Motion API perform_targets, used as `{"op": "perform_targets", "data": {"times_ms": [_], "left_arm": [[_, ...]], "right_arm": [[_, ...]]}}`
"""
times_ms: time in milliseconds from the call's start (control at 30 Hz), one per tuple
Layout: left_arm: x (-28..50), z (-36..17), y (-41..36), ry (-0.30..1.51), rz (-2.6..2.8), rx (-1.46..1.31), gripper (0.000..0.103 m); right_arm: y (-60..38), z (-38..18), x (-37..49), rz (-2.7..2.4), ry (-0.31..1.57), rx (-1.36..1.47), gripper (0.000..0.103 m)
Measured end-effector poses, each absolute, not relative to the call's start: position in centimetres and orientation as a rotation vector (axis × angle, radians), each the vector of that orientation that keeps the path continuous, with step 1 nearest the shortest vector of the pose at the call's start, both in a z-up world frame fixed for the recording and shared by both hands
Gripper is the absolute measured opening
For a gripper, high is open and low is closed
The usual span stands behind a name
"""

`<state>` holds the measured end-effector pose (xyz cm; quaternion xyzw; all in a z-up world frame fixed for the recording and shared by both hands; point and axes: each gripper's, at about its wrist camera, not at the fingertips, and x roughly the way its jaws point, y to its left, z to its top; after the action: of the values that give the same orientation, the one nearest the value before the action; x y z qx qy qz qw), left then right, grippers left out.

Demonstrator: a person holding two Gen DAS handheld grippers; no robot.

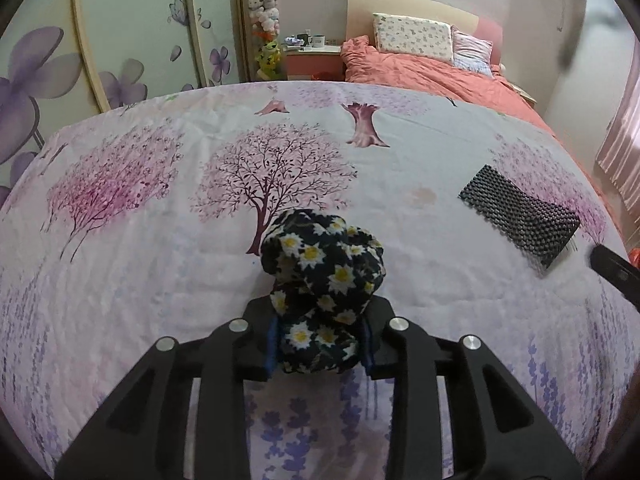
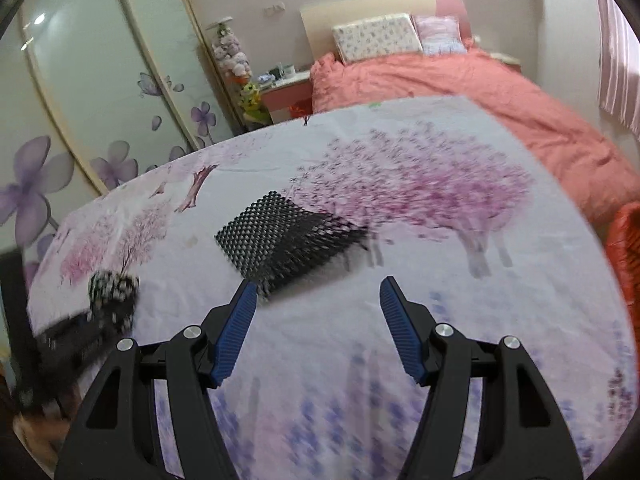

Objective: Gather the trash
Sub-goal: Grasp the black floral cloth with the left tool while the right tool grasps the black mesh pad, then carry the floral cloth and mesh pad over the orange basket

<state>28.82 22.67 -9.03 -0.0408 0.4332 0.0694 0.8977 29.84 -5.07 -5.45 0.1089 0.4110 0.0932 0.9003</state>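
A crumpled dark cloth with white and yellow daisies (image 1: 325,288) sits between the blue pads of my left gripper (image 1: 320,340), which is shut on its lower part, just above the tree-print sheet (image 1: 140,260). A flat piece of black mesh (image 1: 520,216) lies on the sheet to the right. In the right wrist view the same black mesh (image 2: 288,244) lies just ahead of my right gripper (image 2: 318,300), which stands open with nothing between its fingers. The daisy cloth (image 2: 114,292) and the left gripper appear blurred at the left.
The sheet covers a broad flat surface. Behind it is a bed with a coral duvet (image 1: 432,68) and pillows (image 1: 414,36). A nightstand (image 1: 312,60) holds mugs. A wardrobe with purple flowers (image 1: 48,80) stands on the left, pink curtains (image 2: 616,76) on the right.
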Motion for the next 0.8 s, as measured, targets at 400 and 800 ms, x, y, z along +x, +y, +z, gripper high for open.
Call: {"op": "perform_targets", "data": {"times_ms": [400,800], "left_arm": [[28.9,-9.2,22.4,0.900,0.153,-0.068,0.032],[29.0,-9.1,22.6,0.899,0.146,-0.079,0.032]], "right_arm": [[-2.4,-6.7,32.2,0.111,0.867,0.173,0.048],[-6.8,-5.7,28.5,0.103,0.829,0.153,0.006]]}}
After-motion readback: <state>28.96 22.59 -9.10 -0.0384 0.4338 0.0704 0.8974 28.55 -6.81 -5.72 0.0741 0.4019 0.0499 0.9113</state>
